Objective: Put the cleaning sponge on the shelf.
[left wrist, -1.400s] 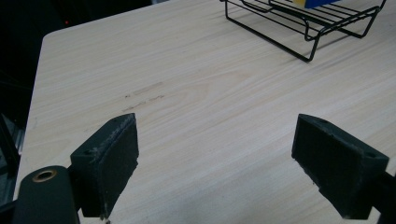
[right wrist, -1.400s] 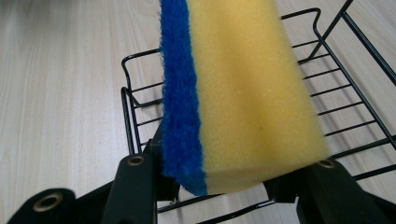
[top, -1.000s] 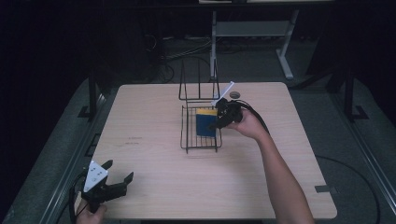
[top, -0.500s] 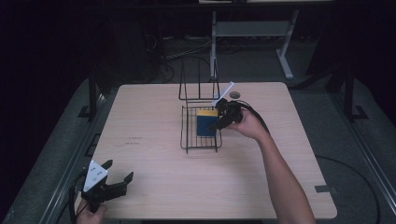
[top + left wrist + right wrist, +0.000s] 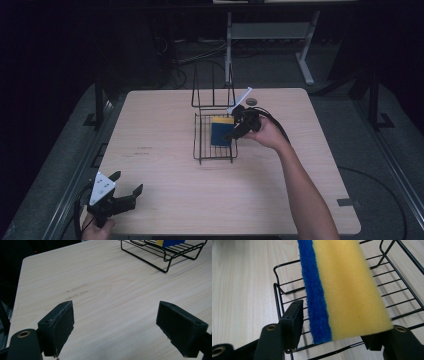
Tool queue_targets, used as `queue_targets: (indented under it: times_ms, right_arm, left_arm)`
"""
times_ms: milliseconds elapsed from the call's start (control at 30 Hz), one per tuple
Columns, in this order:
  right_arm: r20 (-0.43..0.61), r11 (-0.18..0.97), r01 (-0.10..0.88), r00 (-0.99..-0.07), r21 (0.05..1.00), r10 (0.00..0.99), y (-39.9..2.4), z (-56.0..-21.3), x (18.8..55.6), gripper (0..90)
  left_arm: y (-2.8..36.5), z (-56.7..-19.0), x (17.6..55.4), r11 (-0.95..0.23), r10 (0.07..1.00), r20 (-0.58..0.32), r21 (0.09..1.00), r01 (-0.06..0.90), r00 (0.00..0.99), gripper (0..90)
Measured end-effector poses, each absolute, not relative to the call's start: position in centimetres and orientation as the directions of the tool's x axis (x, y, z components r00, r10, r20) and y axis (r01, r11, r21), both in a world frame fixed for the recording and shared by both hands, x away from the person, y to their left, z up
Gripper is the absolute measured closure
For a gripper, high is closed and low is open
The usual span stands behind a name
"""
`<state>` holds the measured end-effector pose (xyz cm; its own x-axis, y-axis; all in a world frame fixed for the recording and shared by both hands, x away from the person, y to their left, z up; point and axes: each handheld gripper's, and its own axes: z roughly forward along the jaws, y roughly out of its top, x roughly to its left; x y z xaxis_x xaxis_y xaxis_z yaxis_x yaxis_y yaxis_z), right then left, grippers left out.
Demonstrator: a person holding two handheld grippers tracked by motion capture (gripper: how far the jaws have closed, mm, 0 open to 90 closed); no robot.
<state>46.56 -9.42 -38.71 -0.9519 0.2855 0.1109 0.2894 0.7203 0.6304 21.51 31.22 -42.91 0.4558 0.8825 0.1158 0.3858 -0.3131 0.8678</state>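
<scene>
A sponge (image 5: 220, 132), yellow with a blue scouring face (image 5: 342, 290), stands on edge in the black wire rack (image 5: 200, 145) at the table's middle. My right gripper (image 5: 233, 134) reaches into the rack from the right. Its jaws have just been opening and straddle the sponge's near end (image 5: 332, 325); a gap shows between one pad (image 5: 294, 315) and the blue face. My left gripper (image 5: 127, 182) rests at the table's front left corner. It is open (image 5: 116, 322), with bare wood between its pads. The rack (image 5: 162, 255) shows far off in the left gripper view.
The rack has tall upright wire loops (image 5: 212, 90) at its back. A small dark round thing (image 5: 251, 101) lies on the table behind the right hand. The light wooden table (image 5: 165, 125) stretches wide on both sides of the rack. A metal stand (image 5: 270, 30) is on the floor beyond.
</scene>
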Motion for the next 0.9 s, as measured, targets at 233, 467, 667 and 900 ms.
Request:
queue_targets:
  times_ms: [233, 467, 667, 900]
  right_arm:
    - [0.117, 0.717, 0.299, -0.949, 0.63, 0.294, -9.8, -38.6, 46.5, 35.6]
    - [0.111, 0.708, 0.3, -0.947, 0.639, 0.301, -10.3, -38.3, 46.2, 30.5]
    - [0.122, 0.702, 0.322, -0.939, 0.635, 0.321, -10.8, -38.5, 46.0, 27.3]
    - [0.12, 0.701, 0.33, -0.936, 0.632, 0.332, -11.5, -38.5, 45.6, 26.7]
  left_arm:
    - [31.2, -42.9, 21.5, -0.316, 0.881, 0.117, 0.867, 0.385, 0.459, 14.1]
    - [31.2, -42.9, 21.5, -0.316, 0.881, 0.117, 0.867, 0.386, 0.459, 14.1]
    - [31.2, -43.0, 21.4, -0.322, 0.878, 0.121, 0.865, 0.385, 0.462, 14.1]
    - [31.2, -42.9, 21.3, -0.319, 0.88, 0.122, 0.867, 0.382, 0.459, 14.1]
